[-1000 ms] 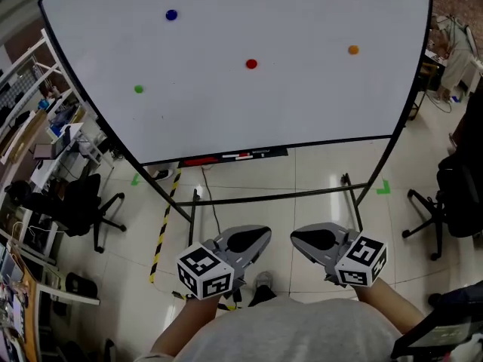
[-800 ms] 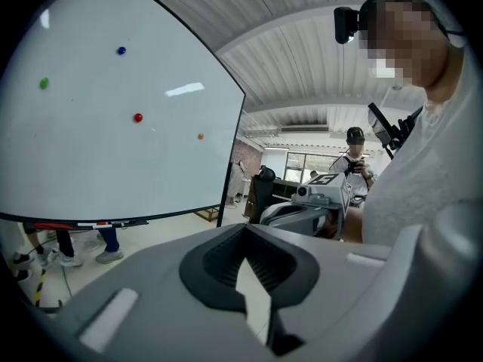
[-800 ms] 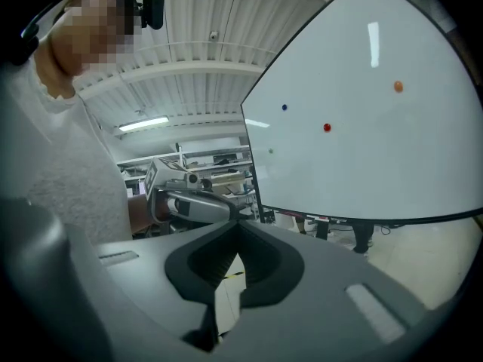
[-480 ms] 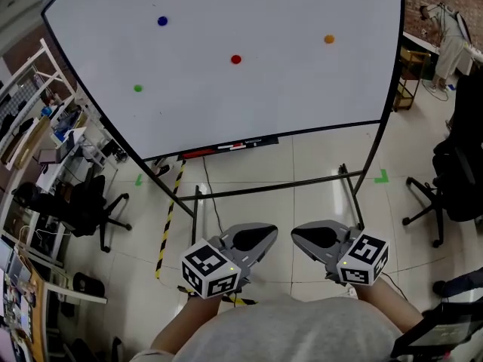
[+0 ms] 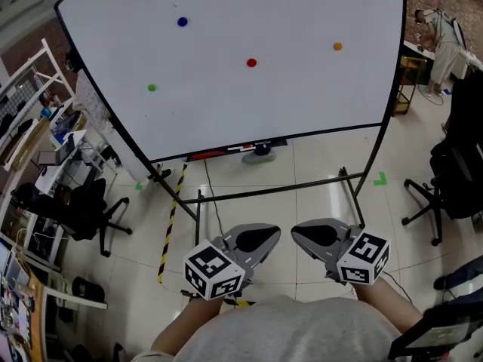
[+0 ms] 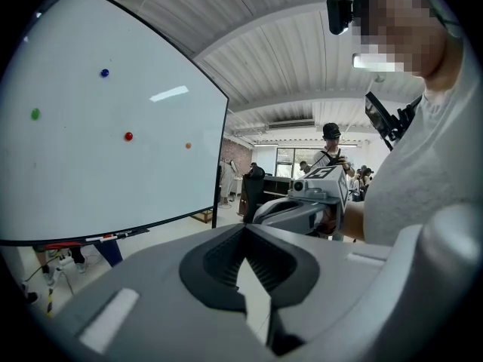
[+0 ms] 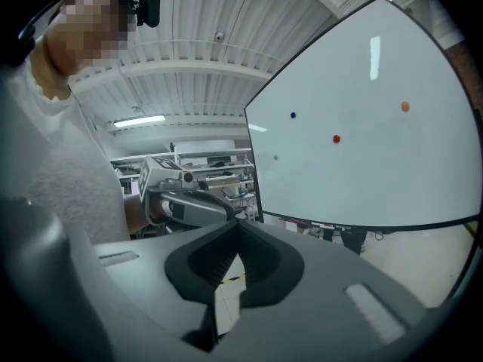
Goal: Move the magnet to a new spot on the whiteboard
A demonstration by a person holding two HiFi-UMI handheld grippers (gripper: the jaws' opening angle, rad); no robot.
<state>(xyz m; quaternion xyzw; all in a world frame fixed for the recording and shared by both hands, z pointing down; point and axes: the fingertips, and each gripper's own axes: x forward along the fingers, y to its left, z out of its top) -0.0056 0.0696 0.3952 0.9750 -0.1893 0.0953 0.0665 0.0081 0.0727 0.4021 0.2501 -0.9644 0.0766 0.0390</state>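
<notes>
The left tongs [image 5: 256, 240] and right tongs [image 5: 317, 237] were held side by side low in the head view, close to the person's body, both pointing toward the whiteboard [image 5: 302, 111] and well apart from it. In the left gripper view, the left tongs [image 6: 243, 236] were closed, tips meeting, with nothing between them. In the right gripper view, the right tongs [image 7: 238, 228] were likewise closed and empty. Each gripper view also showed the other tongs alongside.

Four small round magnets sat on the whiteboard. The red magnet [image 5: 251, 62] was near the middle. The blue magnet [image 5: 182, 22] was toward the top left corner. The green magnet [image 5: 152, 87] was near the left edge, lower than the blue one. The orange magnet [image 5: 337, 46] was toward the right edge, slightly higher than the red one. No tongs touched any of them.

A narrow tray [image 5: 238, 151] ran along part of the whiteboard's bottom edge, holding what looked like markers. The board stood on a dark frame [image 5: 279, 193] over a pale tiled floor [image 5: 317, 168]. A strip of yellow and black tape [image 5: 170, 225] lay on the floor below the board's left side. Office chairs stood at the far left [image 5: 79, 206] and far right [image 5: 453, 183].
</notes>
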